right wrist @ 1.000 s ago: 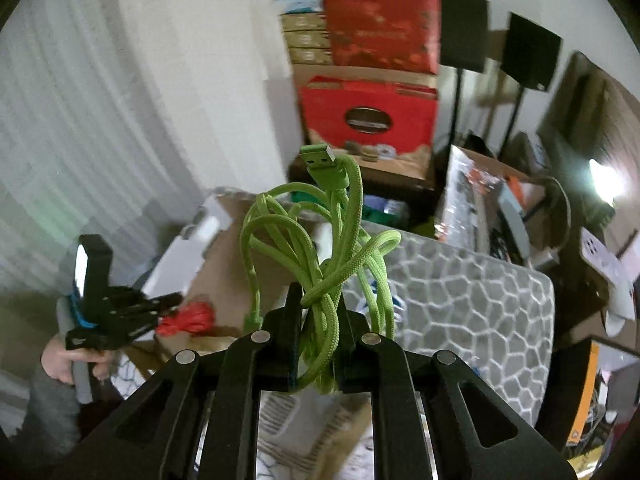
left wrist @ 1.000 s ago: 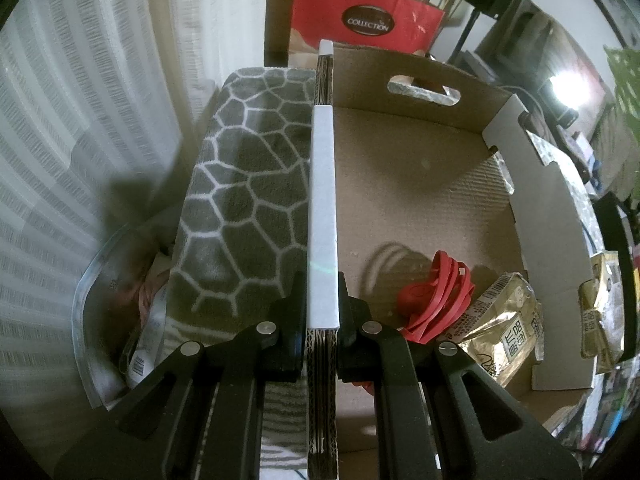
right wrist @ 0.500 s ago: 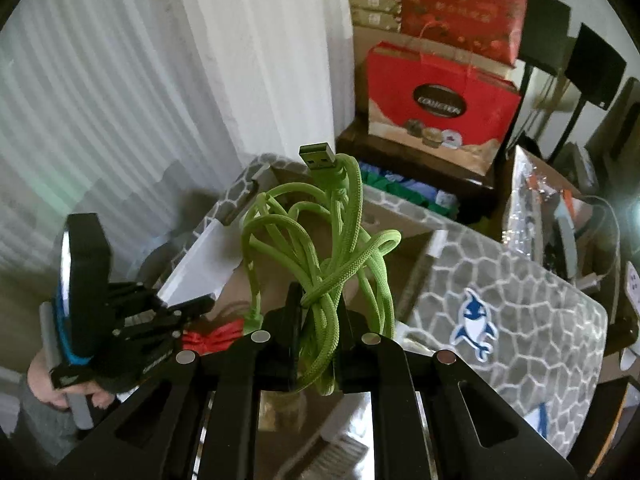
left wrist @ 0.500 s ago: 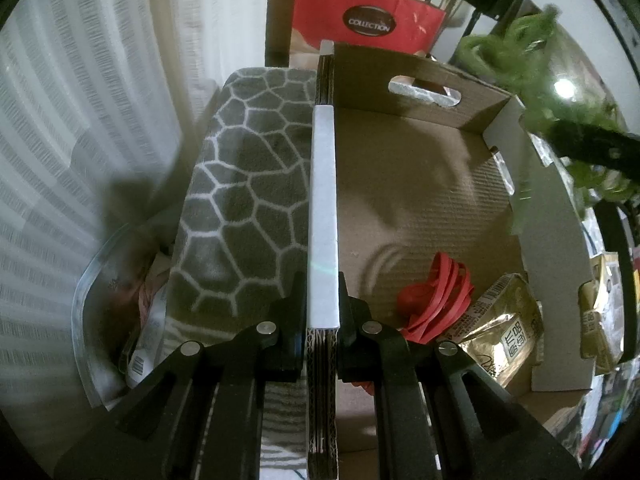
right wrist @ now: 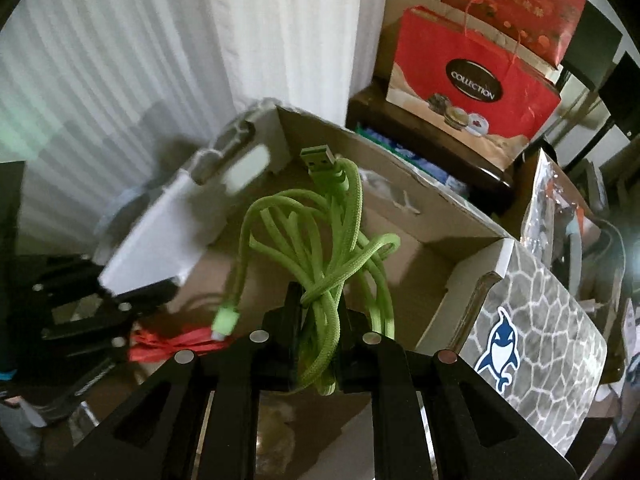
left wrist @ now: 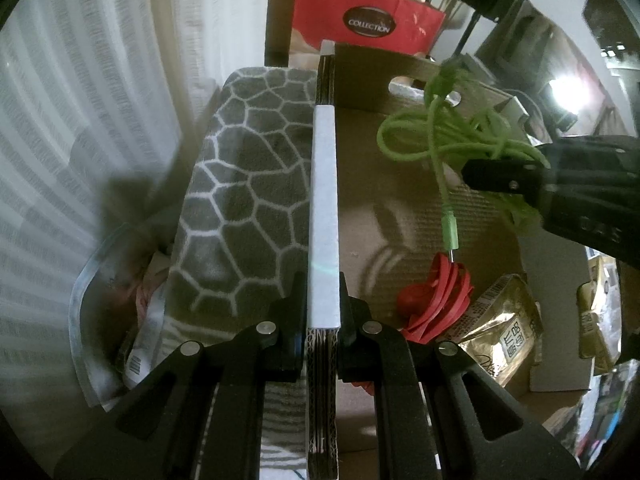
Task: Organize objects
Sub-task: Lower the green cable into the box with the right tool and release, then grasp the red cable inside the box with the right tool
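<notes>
My left gripper (left wrist: pixel 323 312) is shut on the white-edged side wall (left wrist: pixel 323 184) of an open cardboard box (left wrist: pixel 404 208). My right gripper (right wrist: pixel 320 316) is shut on a bundle of green braided USB cable (right wrist: pixel 320 248) and hangs over the box's inside. From the left wrist view the right gripper (left wrist: pixel 508 176) comes in from the right with the green cable (left wrist: pixel 448 140), one plug dangling just above a red cord bundle (left wrist: pixel 436 300) on the box floor. A gold foil packet (left wrist: pixel 500 340) lies beside the red cord.
A grey honeycomb-patterned cloth (left wrist: pixel 244 192) covers the surface left of the box, and another patterned piece with a whale print (right wrist: pixel 536 328) lies right of it. A red paper bag (right wrist: pixel 468 96) stands behind. White curtains hang at the left. More gold packets (left wrist: pixel 600 320) sit outside the box.
My right gripper has come down and across with the green cable, from above the table to over the box's inside. The left gripper has kept still on the box wall.
</notes>
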### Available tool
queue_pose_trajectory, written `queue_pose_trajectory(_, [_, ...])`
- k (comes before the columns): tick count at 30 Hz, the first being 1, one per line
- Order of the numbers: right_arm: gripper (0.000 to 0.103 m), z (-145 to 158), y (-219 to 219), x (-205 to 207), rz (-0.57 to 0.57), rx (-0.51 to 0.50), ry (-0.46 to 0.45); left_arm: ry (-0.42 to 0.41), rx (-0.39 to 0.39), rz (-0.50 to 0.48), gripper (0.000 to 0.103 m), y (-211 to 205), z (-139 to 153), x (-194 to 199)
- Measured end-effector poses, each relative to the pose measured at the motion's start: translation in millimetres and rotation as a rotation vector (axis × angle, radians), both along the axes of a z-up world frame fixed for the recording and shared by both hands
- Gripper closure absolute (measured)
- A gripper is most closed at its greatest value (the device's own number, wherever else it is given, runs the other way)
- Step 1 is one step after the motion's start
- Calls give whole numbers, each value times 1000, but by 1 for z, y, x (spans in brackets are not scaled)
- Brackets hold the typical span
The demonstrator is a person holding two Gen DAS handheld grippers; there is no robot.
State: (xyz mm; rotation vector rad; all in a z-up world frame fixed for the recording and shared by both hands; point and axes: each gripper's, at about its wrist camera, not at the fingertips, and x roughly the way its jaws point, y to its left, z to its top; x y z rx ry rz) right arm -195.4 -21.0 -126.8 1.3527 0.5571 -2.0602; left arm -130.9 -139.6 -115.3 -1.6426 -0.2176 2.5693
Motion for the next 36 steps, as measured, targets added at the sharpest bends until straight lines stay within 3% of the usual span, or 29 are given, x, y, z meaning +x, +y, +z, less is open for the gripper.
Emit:
queue_pose_trajectory(4, [82, -6, 3, -10, -12, 25, 19, 0, 0, 1, 93, 0, 0, 0])
queue_pose_trajectory(6, [69, -5, 6, -16, -21, 33, 48, 0, -1, 1, 93, 0, 0, 0])
queue_pose_trajectory(8, [64, -2, 7, -18, -35, 38, 77, 0, -1, 1, 93, 1, 0, 0])
queue_pose_trajectory(19, [63, 22, 35, -26, -143, -72, 59, 0, 0, 1, 93, 0, 0, 0])
queue_pose_trajectory(23, [70, 31, 43, -28, -174, -85, 67, 0, -1, 1, 93, 0, 0, 0])
queue_pose_trajectory(26, [71, 34, 47, -27, -186, -97, 66, 0, 0, 1, 93, 0, 0, 0])
queue_pose_trajectory(32, [70, 44, 46, -6, -150, -157, 38, 0, 0, 2, 93, 0, 0, 0])
queue_pose_trajectory(36, [71, 45, 30, 23, -43, -148, 18, 0, -2, 2, 93, 0, 0, 0])
